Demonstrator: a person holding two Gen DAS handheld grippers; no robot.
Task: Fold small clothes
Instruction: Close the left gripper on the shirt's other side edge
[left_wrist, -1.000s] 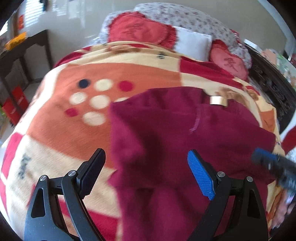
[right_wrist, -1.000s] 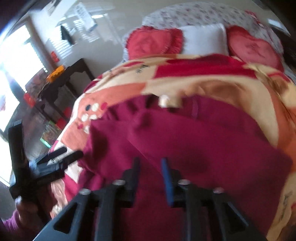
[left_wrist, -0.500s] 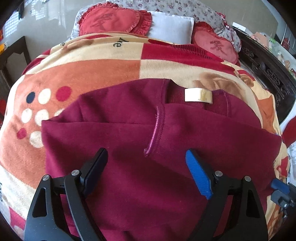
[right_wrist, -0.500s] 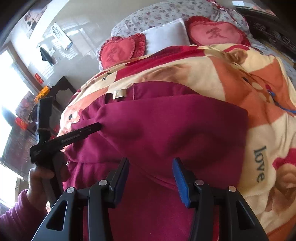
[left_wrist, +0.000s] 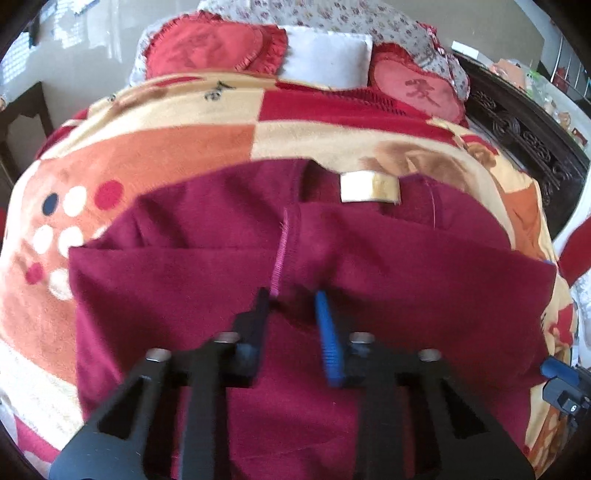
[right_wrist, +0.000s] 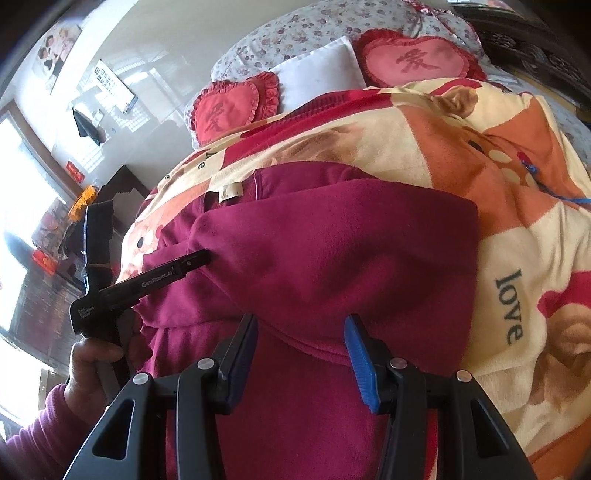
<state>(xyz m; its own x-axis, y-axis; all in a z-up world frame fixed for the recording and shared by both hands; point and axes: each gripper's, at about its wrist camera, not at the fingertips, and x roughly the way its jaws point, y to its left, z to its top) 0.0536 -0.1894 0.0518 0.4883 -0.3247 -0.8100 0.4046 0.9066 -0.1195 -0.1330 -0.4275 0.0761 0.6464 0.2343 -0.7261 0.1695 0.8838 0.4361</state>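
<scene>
A maroon fleece garment (left_wrist: 388, 280) with a cream neck label (left_wrist: 369, 189) lies partly folded on a patterned blanket (left_wrist: 159, 147). My left gripper (left_wrist: 293, 299) has its jaws drawn close around a fold of the garment near a pink seam (left_wrist: 280, 254). In the right wrist view the garment (right_wrist: 332, 251) fills the middle and the left gripper's tip (right_wrist: 201, 258) touches its left fold. My right gripper (right_wrist: 301, 328) is open, its jaws astride the garment's folded lower edge.
Two red heart cushions (left_wrist: 207, 48) and a white pillow (left_wrist: 325, 55) lie at the bed's head. A dark carved bed frame (left_wrist: 524, 133) runs along the right. A dark side table (right_wrist: 122, 192) stands left of the bed.
My left gripper's jaws have closed from wide open onto the garment's fold by the seam. My right gripper has opened wider over the folded edge.
</scene>
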